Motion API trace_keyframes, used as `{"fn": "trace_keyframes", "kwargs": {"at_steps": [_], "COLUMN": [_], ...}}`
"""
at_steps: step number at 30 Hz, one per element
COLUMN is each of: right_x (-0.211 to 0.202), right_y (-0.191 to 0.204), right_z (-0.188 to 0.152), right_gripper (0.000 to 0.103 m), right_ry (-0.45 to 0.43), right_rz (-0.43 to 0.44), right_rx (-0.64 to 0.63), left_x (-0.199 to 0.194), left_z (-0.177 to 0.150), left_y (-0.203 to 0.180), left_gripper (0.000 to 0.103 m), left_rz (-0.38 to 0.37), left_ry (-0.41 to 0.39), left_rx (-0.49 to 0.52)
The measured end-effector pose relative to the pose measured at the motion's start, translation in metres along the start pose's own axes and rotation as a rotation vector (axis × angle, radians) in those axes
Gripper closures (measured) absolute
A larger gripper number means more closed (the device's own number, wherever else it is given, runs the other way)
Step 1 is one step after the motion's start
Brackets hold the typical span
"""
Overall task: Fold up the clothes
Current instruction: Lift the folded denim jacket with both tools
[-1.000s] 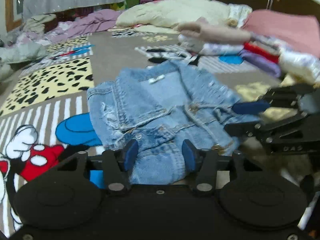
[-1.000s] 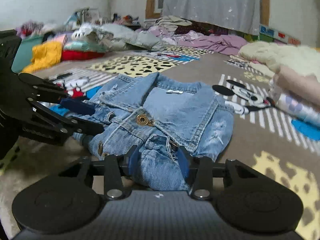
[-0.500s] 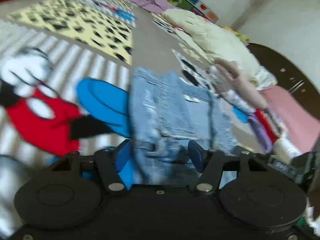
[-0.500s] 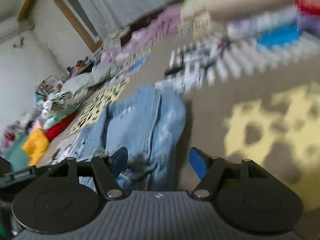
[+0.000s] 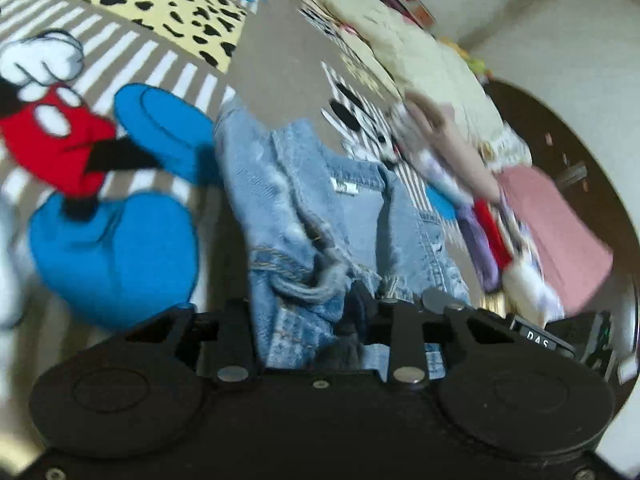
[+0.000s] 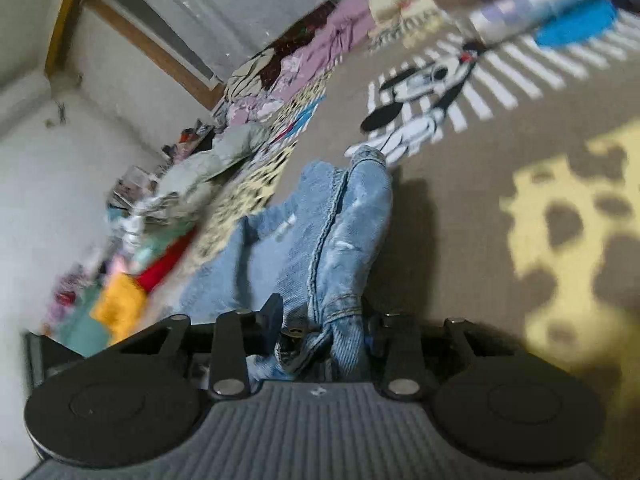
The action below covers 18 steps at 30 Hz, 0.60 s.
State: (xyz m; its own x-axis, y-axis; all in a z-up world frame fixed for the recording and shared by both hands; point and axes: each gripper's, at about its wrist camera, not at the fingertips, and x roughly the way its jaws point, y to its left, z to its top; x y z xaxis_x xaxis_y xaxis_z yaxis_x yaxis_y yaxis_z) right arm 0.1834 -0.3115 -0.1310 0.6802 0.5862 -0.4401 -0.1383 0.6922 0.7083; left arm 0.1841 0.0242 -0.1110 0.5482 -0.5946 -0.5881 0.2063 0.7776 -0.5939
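Note:
A light blue denim jacket lies on a cartoon-print blanket, collar and white label away from me. My left gripper is shut on the jacket's near left hem, with bunched denim between its fingers. In the right wrist view the jacket hangs lifted and stretched. My right gripper is shut on the near right hem, by a metal button. Both views are tilted and blurred. The right gripper's body shows at the lower right of the left wrist view.
A stack of folded clothes and a pink pillow lie right of the jacket, with a cream quilt behind. Loose clothes are piled along the wall at the left. A curtained window is at the back.
Both grippers have closed on the jacket's near hem and tilted outward, lifting and pulling the denim. A second ago the jaws were open around the hem and the views were level.

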Motion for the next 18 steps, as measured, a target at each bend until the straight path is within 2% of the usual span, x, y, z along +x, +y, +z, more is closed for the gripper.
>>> {"fn": "trace_keyframes", "kwargs": {"at_steps": [1, 2, 3, 6, 7, 9, 11, 12, 13, 15, 17, 18], "right_x": [-0.010, -0.019, -0.028, -0.038, -0.038, -0.031, -0.023, -0.020, -0.014, -0.001, 0.005, 0.006], "right_y": [0.006, 0.008, 0.008, 0.003, 0.004, 0.002, -0.008, -0.011, -0.011, -0.004, -0.001, -0.001], "right_z": [-0.007, -0.017, -0.027, -0.034, -0.031, -0.027, -0.025, -0.023, -0.021, -0.021, -0.027, -0.028], "right_gripper": [0.061, 0.050, 0.044, 0.039, 0.033, 0.032, 0.030, 0.026, 0.027, 0.043, 0.055, 0.064], "right_ry": [0.030, 0.036, 0.029, -0.013, -0.032, -0.053, -0.070, -0.077, -0.074, -0.059, -0.064, -0.061], "right_rz": [-0.014, -0.051, -0.096, -0.119, -0.119, -0.135, -0.110, -0.091, -0.073, -0.085, -0.099, -0.087], "right_rx": [-0.032, -0.060, -0.086, -0.091, -0.086, -0.088, -0.035, -0.017, -0.018, -0.070, -0.115, -0.108], "left_x": [-0.006, -0.009, -0.010, -0.009, -0.007, 0.000, 0.012, 0.016, 0.021, 0.028, 0.029, 0.025], "left_z": [-0.005, -0.007, -0.005, 0.001, 0.002, 0.001, 0.000, 0.000, 0.000, -0.001, -0.003, -0.004], "left_y": [-0.002, -0.001, 0.002, 0.013, 0.016, 0.019, 0.017, 0.015, 0.012, 0.008, 0.005, 0.004], "left_gripper": [0.039, 0.037, 0.037, 0.037, 0.037, 0.037, 0.037, 0.043, 0.049, 0.065, 0.073, 0.078], "left_rz": [0.028, 0.075, 0.099, 0.098, 0.092, 0.075, 0.068, 0.057, 0.046, 0.023, 0.006, -0.009], "left_ry": [-0.006, -0.029, -0.047, -0.077, -0.076, -0.067, -0.063, -0.059, -0.056, -0.054, -0.064, -0.071], "left_rx": [0.041, 0.065, 0.055, -0.003, -0.012, -0.021, -0.018, -0.011, -0.004, 0.002, 0.002, -0.010]}}
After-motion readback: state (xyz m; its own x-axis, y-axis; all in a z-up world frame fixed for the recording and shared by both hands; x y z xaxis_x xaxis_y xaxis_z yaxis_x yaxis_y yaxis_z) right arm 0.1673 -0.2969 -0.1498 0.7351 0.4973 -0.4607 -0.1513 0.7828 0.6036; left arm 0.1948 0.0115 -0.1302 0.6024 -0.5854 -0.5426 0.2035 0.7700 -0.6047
